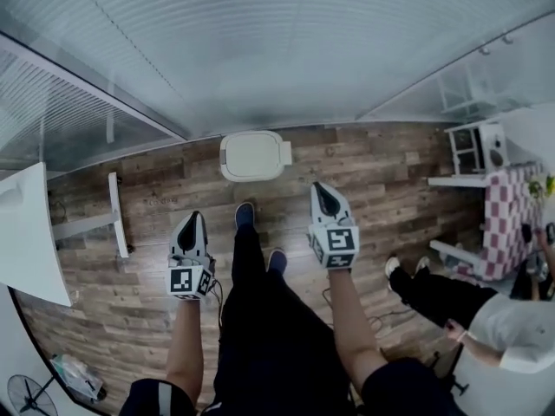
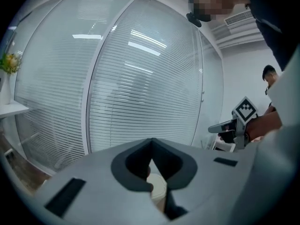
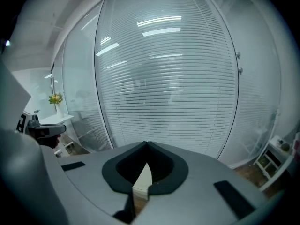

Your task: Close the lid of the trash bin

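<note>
The white trash bin [image 1: 253, 156] stands on the wood floor against the glass wall, its lid lying flat on top. Both grippers hang in the air on my side of it, well clear of it. My left gripper [image 1: 193, 218] is to the bin's lower left, jaws together with nothing between them. Closer to the bin's right corner, my right gripper [image 1: 318, 188] is shut and empty too. In the left gripper view the jaws [image 2: 151, 142] meet at the tips, and a sliver of the bin [image 2: 157, 184] shows below them. The right gripper view shows the same [image 3: 146, 144], with the bin [image 3: 143, 179] below.
A glass wall with blinds [image 1: 260, 50] runs behind the bin. My feet [image 1: 245, 215] stand just short of it. A white board [image 1: 30, 232] and a metal frame [image 1: 117, 215] are on the left. On the right are a seated person [image 1: 451, 297], a checkered cabinet [image 1: 507, 219] and a white shelf [image 1: 473, 150].
</note>
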The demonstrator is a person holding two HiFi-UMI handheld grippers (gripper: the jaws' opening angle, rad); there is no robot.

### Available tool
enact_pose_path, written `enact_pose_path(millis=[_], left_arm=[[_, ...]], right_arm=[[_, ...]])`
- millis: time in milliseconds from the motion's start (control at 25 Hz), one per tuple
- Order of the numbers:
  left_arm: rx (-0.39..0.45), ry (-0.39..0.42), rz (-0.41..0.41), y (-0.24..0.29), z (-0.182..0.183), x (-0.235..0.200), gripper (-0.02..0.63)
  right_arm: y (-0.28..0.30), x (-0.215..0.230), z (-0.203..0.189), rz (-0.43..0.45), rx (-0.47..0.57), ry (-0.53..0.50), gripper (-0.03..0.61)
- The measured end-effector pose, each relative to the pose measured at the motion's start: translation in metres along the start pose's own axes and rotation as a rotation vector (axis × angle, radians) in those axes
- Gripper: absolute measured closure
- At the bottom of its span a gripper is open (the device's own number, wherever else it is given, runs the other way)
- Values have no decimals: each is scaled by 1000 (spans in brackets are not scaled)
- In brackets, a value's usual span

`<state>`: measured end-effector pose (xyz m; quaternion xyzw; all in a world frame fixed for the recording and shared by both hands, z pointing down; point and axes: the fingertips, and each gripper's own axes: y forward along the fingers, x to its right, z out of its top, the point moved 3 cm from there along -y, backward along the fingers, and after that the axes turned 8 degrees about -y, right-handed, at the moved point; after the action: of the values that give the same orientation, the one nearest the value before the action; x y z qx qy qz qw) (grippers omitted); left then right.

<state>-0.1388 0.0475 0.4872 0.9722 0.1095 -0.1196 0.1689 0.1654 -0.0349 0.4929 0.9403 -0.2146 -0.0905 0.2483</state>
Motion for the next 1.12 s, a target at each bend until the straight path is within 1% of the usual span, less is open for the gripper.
enact_pose_path(millis=[120,240,320,400,560,760,920,1120], left_arm=[[21,5,6,-15,12,12,607],[53,6,11,-26,21,21,607],[67,10,12,-32,28,29,607],[72,18,14,-42,33,35,607],[89,26,14,-61,43,46,607],[102,34,13,-88,54,57,607],[113,45,23,-110,59,69,607],[131,45,44,-135,66,75,607]], right_arm=[[-27,-1,4,21,27,45,574],[-47,-2,6,28,41,27,574],[-61,1,9,28,51,33,575],[-77,0,11,35,59,44,574],[-109,-1,23,28,87,4,574],[-142,-1,34,35,130,8,575],[-168,2,34,41,156,12,574],[-190,-1,30,58,155,12,575]])
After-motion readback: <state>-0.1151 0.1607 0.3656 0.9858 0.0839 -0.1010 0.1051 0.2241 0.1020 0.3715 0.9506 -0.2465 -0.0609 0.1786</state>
